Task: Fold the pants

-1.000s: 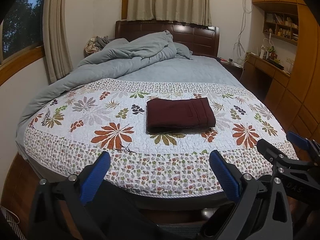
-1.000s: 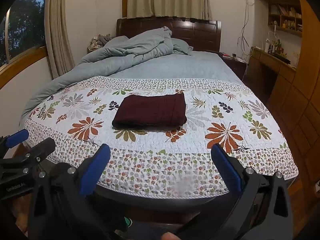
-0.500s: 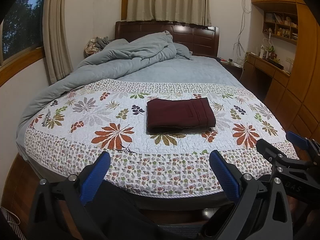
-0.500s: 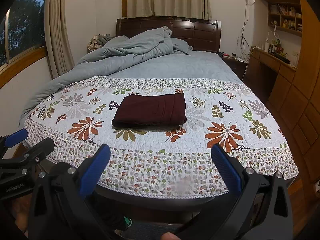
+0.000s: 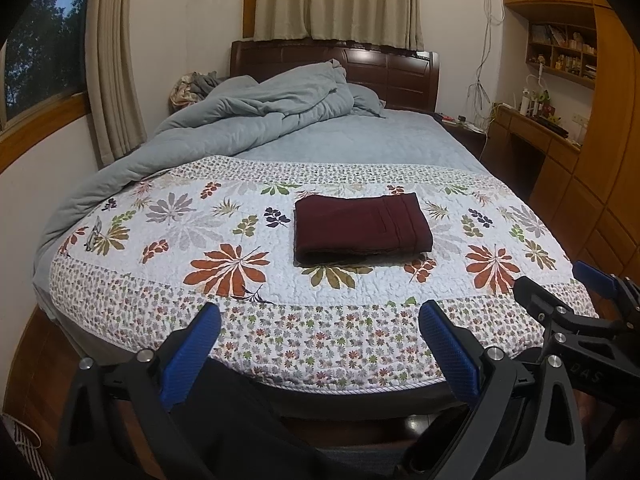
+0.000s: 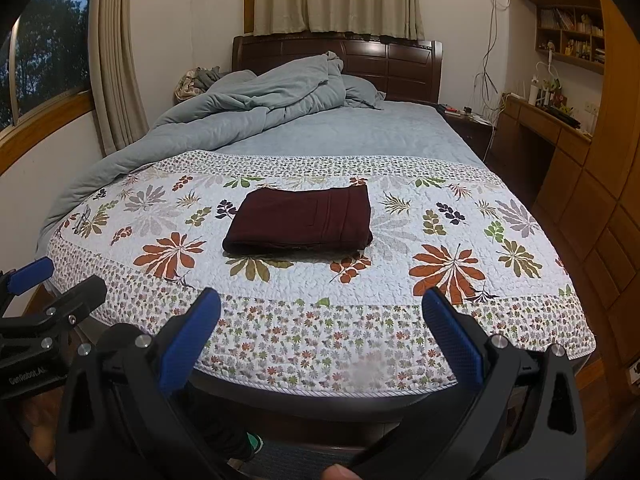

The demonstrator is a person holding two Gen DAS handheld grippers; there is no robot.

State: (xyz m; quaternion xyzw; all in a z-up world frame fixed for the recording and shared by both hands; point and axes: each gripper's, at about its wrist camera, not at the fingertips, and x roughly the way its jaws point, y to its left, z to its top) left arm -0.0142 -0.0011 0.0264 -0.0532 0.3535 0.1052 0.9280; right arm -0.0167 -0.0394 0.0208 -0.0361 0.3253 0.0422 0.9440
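Maroon pants (image 5: 362,227) lie folded mid-frame on the floral quilt (image 5: 240,216); both tools, left (image 5: 318,344) and right (image 6: 322,334), gape empty, best withdrawn without touching.

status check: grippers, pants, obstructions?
Left gripper open, empty, back at the bed's foot. Right gripper open, empty, alongside. Maroon pants folded into a neat rectangle on the floral quilt. Nothing between grippers and pants.
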